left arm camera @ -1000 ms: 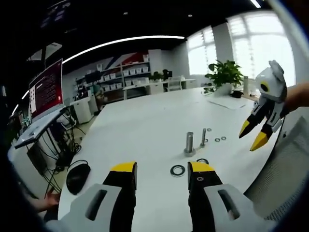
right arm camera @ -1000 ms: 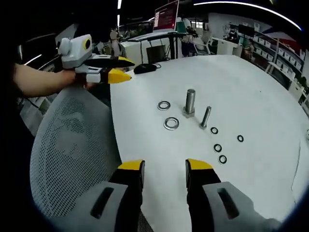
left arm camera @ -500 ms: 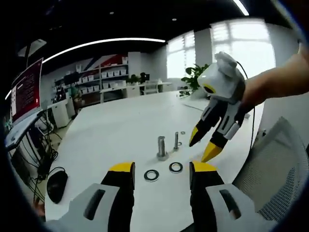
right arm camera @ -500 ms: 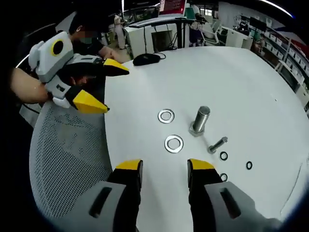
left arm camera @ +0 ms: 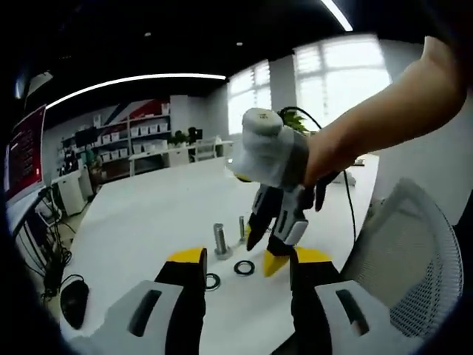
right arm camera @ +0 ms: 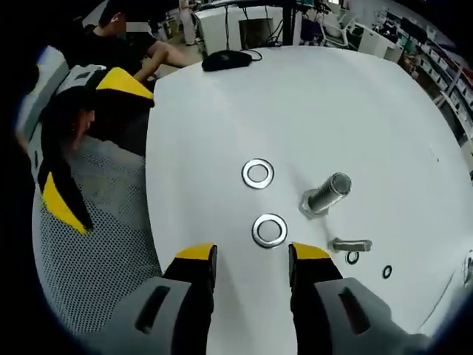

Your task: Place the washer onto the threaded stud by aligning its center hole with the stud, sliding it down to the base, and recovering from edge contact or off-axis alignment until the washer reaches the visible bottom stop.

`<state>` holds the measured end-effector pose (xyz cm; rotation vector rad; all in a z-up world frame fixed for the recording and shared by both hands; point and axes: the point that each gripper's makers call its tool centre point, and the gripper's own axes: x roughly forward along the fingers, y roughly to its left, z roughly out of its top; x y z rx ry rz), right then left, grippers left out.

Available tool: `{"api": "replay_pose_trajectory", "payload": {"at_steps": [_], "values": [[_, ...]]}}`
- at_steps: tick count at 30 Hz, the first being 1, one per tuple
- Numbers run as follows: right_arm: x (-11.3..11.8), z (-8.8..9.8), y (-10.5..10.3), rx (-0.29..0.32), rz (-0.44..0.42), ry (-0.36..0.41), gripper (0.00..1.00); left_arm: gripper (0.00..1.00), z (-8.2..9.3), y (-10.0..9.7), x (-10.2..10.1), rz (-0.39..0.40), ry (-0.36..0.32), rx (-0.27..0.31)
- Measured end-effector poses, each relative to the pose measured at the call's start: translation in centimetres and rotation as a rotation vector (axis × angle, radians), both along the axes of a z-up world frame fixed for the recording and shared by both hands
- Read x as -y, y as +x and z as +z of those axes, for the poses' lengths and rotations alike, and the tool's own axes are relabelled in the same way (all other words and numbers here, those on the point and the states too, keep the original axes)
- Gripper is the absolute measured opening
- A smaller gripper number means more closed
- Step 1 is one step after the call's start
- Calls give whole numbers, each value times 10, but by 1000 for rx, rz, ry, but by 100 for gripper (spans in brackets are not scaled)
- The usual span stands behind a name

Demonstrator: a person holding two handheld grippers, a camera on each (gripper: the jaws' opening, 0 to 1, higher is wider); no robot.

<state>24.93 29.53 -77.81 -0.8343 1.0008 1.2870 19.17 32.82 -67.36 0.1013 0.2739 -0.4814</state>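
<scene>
Two flat steel washers lie on the white table [right arm camera: 222, 103]: the near washer [right arm camera: 256, 231] sits just ahead of my right gripper [right arm camera: 253, 255], the far washer [right arm camera: 246, 174] beyond it. The thick threaded stud [right arm camera: 325, 195] stands on its head to their right, leaning in this view. My right gripper is open, its jaws astride the near washer from above and apart from it. In the left gripper view the right gripper [left arm camera: 262, 251] hangs open over a washer [left arm camera: 237, 268] beside the stud [left arm camera: 222, 240]. My left gripper [left arm camera: 250, 259] is open and holds nothing.
A thin bolt [right arm camera: 349, 245] and small rings [right arm camera: 386, 272] lie past the stud. A black mouse [right arm camera: 225, 59] rests at the table's far edge. A mesh chair back [right arm camera: 96, 244] stands at the left, with the left gripper [right arm camera: 89, 140] over it. A seated person [right arm camera: 140, 44] is beyond.
My right gripper has come in from the table's edge and dropped close over the near washer. The left gripper has stayed open off the table, and both views have shifted.
</scene>
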Motion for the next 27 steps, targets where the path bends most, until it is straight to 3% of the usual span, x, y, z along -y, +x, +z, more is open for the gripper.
{"api": "replay_pose_trajectory", "payload": {"at_steps": [8,12,19,27], "values": [[1,-15,11,27,84,-141,40,44,6,0,0,-9,-12,40],[-4,-24,15,8,95,-182,40,43,7,0,-1,-1,-6,48],[-4,-25,18,30,160,-261,35,43,6,1,-3,8,-9,36],[-3,-24,18,32,195,-270,36,42,-1,1,-2,4,20,9]]}}
